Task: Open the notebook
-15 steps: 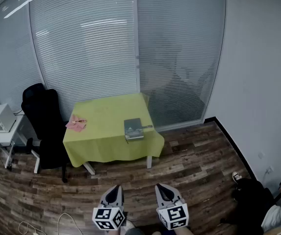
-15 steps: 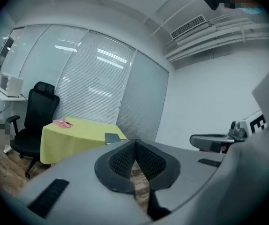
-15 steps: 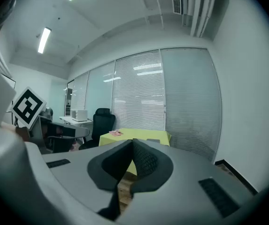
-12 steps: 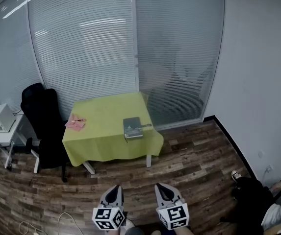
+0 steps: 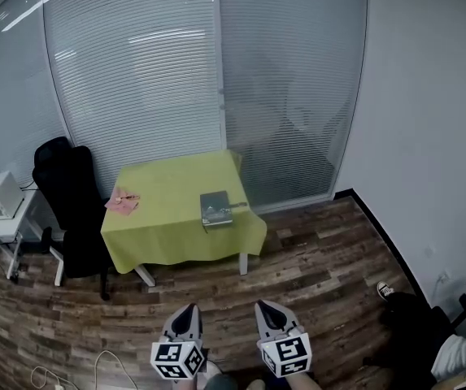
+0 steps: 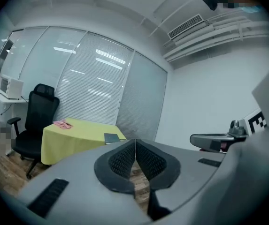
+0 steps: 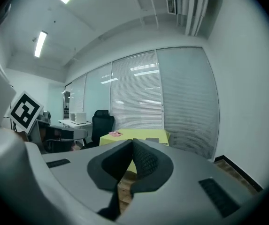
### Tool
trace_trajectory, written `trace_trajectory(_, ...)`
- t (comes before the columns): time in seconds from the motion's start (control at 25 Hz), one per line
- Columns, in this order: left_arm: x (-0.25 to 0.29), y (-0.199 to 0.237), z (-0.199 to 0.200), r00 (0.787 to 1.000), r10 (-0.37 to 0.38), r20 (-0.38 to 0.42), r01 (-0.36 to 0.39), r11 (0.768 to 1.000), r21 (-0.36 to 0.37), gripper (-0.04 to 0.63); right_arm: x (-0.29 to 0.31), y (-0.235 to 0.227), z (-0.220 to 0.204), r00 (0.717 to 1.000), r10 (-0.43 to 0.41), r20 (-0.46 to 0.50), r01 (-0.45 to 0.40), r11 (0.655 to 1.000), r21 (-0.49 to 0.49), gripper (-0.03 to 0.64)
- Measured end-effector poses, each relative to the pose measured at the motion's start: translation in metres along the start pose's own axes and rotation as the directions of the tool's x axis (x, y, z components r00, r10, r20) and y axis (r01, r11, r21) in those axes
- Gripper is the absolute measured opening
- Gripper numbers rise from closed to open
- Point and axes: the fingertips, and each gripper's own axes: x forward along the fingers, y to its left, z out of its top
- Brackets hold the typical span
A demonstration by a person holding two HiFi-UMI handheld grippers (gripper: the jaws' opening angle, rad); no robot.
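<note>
The table (image 5: 167, 218) has slid slightly left and farther away, the notebook (image 5: 215, 208) lying apparently closed near its right edge, well beyond the left gripper (image 5: 189, 309) and right gripper (image 5: 264, 307), both pinched together on nothing, so opening seems not yet begun.

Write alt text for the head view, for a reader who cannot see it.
The left gripper and right gripper, both shut and empty, point across a wooden floor toward a green-clothed table. A grey notebook lies near its right edge; a black chair stands at its left.
</note>
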Motion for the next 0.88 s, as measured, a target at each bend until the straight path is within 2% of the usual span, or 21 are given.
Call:
trace_trajectory(0.12, 0.003, -0.004, 0.003, 1.0, -0.004, 0.005, 0.004, 1.0, 0.005, 0.029, 0.001, -0.007, -0.002, 1.0, -0.004, -0.017, 0.004, 1.0, 0.001, 0.014)
trace_trajectory(0.2, 0.007, -0.008, 0.002, 1.0, -0.009, 0.001, 0.009, 1.0, 0.004, 0.047, 0.001, -0.01, -0.004, 1.0, -0.002, -0.03, 0.002, 1.0, 0.002, 0.084)
trace_trajectory(0.32, 0.007, -0.011, -0.003, 1.0, -0.013, -0.018, 0.013, 1.0, 0.006, 0.103, -0.001, -0.012, -0.008, 0.999, -0.006, -0.04, 0.007, 1.0, 0.016, 0.121)
trace_trajectory(0.68, 0.028, -0.008, -0.011, 0.999, 0.007, -0.035, -0.006, 1.0, 0.023, 0.115, 0.011, -0.029, -0.02, 0.998, -0.011, -0.058, 0.013, 0.999, 0.03, 0.137)
trace_trajectory(0.88, 0.057, 0.002, -0.019, 0.998, 0.005, -0.066, -0.003, 1.0, 0.026, 0.115, 0.036, -0.044, -0.03, 0.996, -0.017, -0.092, 0.016, 1.0, -0.02, 0.138)
